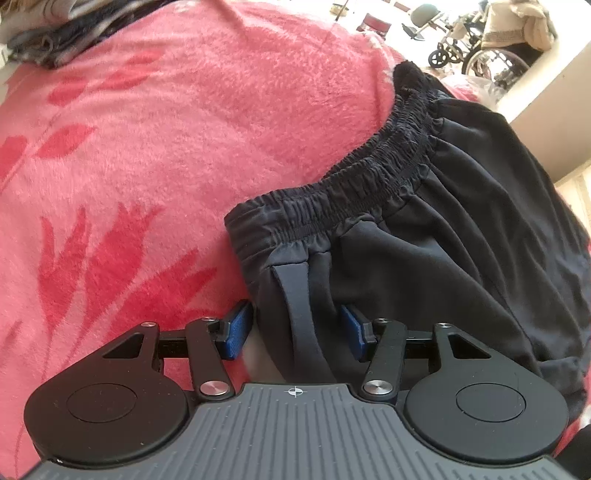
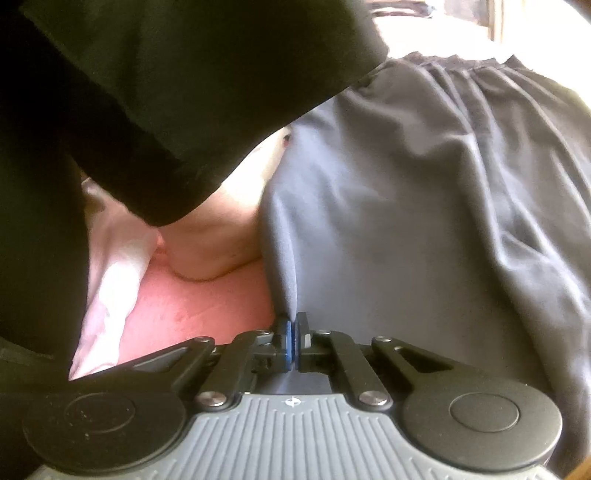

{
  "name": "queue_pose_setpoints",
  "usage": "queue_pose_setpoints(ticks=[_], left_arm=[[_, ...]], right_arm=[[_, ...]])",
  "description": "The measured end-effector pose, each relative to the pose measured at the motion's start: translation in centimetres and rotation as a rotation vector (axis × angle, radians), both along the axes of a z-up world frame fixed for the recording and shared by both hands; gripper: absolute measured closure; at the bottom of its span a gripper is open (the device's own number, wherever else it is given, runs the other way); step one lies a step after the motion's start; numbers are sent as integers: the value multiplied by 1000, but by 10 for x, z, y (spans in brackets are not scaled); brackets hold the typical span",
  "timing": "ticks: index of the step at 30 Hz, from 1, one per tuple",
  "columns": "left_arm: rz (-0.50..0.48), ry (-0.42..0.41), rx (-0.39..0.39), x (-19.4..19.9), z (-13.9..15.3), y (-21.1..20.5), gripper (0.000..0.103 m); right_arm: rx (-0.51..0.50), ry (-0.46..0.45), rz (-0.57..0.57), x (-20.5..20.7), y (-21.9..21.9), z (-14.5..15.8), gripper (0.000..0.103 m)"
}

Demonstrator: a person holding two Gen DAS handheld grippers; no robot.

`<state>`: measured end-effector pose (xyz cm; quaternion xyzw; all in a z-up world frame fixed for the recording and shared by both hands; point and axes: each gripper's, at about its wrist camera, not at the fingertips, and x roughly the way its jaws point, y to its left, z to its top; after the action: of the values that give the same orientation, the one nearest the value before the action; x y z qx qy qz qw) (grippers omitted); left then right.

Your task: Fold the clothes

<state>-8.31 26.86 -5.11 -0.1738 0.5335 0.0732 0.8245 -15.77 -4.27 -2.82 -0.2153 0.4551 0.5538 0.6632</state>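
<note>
Soft, light, limp knit: black shorts [image 1: 424, 251], thin slick-looking fabric, likely to slide on itself and sag from any single pinch. No stiffness except the gathered elastic waistband [image 1: 369, 184], thicker and ribbed, the best place to grip without slipping. Side seam and pocket edge also doubled, decent second choice.

Lying on a pink fleece blanket [image 1: 166, 147] with red leaf print; fuzzy pile should give drag, so better lifted than dragged. Surface under it probably a bed, hard to confirm.

Left gripper [image 1: 295, 332]: blue fingers [image 1: 236, 332] spread apart, straddling the corner of the shorts near the pocket strip just below the waistband end, not clamped.

Right gripper [image 2: 291, 341]: fingers together, pinching a thin fold of the fabric edge; cloth runs taut up from the pinch. Dark sleeve [image 2: 166, 92] crossing overhead, a bit of bare forearm below it.

Look: matte black to charcoal, grey in the washed-out right view, waistband puckered, soft creases radiating down from it, laid roughly flat, possibly doubled over.

Folded dark clothes [image 1: 55, 33] stacked at far edge of blanket.
</note>
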Motion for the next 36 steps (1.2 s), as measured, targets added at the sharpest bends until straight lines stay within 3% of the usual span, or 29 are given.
queue_pose_setpoints(ticks=[1,4,9,13,18,22,27,36], left_arm=[[-5,-4,9,0,2,-2,81],[-11,-11,26,2,14,-6,95],[31,-72,-10,5,47,-10,99],[84,-117,-105,25,65,-10,99],[135,-165,-235,63,71,-13,99],[111,-185,-292,102,67,-24,99],[65,-215,-283,146,57,-41,99],[39,-263,-254,190,39,-55,99]], right_arm=[[9,-4,-20,4,-3,2,103],[42,-22,-102,18,-15,16,103],[106,-61,-254,46,-43,52,103],[147,-103,-363,73,-67,89,103],[151,-177,-460,115,-90,128,103],[124,-224,-515,156,-107,149,103],[76,-227,-597,216,-123,152,103],[46,-165,-719,292,-145,123,103]])
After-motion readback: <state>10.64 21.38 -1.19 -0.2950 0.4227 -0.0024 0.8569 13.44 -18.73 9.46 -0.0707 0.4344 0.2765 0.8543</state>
